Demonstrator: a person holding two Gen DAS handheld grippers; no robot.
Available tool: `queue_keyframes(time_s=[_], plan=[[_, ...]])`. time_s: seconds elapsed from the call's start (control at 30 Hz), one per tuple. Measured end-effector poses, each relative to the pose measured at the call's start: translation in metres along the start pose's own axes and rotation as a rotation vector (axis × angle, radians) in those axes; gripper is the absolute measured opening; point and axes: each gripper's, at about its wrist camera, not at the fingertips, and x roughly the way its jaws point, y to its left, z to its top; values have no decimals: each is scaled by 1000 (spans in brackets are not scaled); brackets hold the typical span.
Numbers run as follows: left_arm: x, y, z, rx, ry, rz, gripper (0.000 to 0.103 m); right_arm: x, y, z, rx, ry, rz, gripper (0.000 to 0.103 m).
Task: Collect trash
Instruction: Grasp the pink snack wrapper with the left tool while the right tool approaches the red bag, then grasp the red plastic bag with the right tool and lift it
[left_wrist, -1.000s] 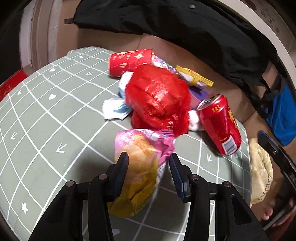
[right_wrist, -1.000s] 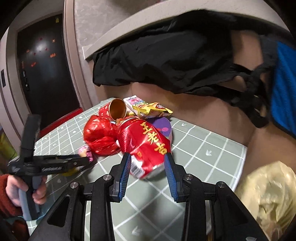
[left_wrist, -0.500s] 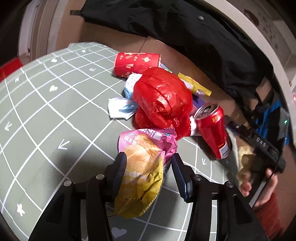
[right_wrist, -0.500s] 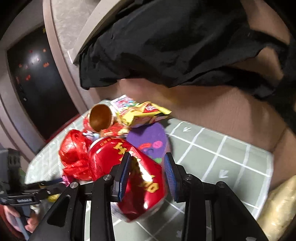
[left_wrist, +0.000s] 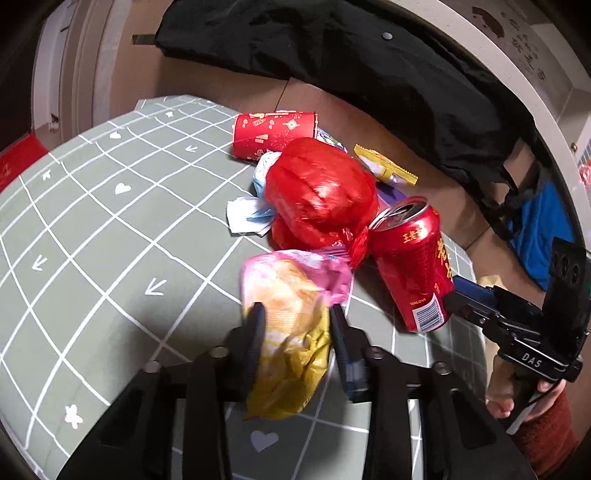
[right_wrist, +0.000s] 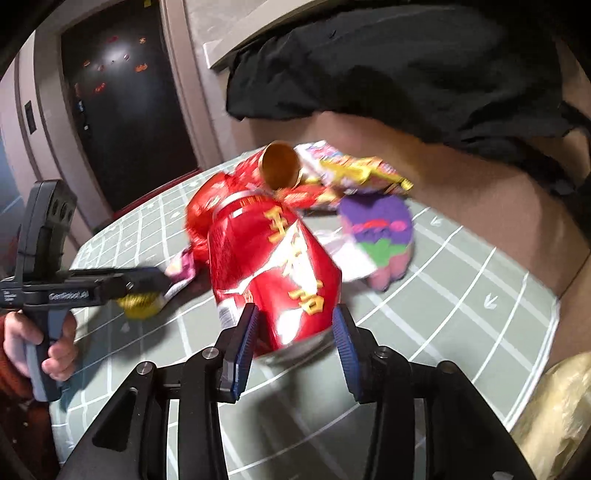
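**Ana:** Both tongs are on trash now. Our left gripper (left_wrist: 295, 325) has just been closing, and its jaws pinch the pink-and-yellow snack bag (left_wrist: 291, 332), which was only lying loose between them a moment ago.

**Ben:** And our right gripper (right_wrist: 295, 328) has just been opening a little, with the red can (right_wrist: 273, 273) lying between its jaws. We can't tell if the pads actually press on it, since that view is smeared.

**Ana:** The can looks much closer in that view than before, so we've slid in around its lower end. It lies tilted on the green grid mat (left_wrist: 92, 240), to the right of the bag.

**Ben:** So one piece looks secured and one is about to be. The rest sits farther back: the red plastic bag (left_wrist: 321, 195), the red paper cup (left_wrist: 273, 134) and the yellow wrapper (left_wrist: 386, 168).

**Ana:** What we can't see is any bin. The bag's near end hangs out of sight under our fingers, and the purple wrapper (right_wrist: 376, 229) is blurred past reading.

**Ben:** White tissue (left_wrist: 245, 218) is half buried under the red bag too.
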Motion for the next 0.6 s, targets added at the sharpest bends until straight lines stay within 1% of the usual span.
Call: queue_keyframes(time_s=[0.03,0.13,0.2,0.27,0.37,0.47,0.6], plan=[[0,0,-1,9,4,7,23,1,0,-1,14,1,7,40],[-4,0,-5,25,-2,9,23,-2,-3,-2,52,-7,17,40],[-10,-1,-6,43,-21,15,21,-6,-5,-2,79,-20,29,40],[-16,-1,-5,50,-38,12,21,-13,-4,2,81,-48,31,40],[-24,0,-1,51,-58,-2,21,-22,3,13,43,-84,11,40],[-34,-1,2,75,-93,6,21,-25,13,27,4,-102,-11,40],[-46,5,3,83,-113,10,21,-20,45,49,-93,-108,-35,40]])
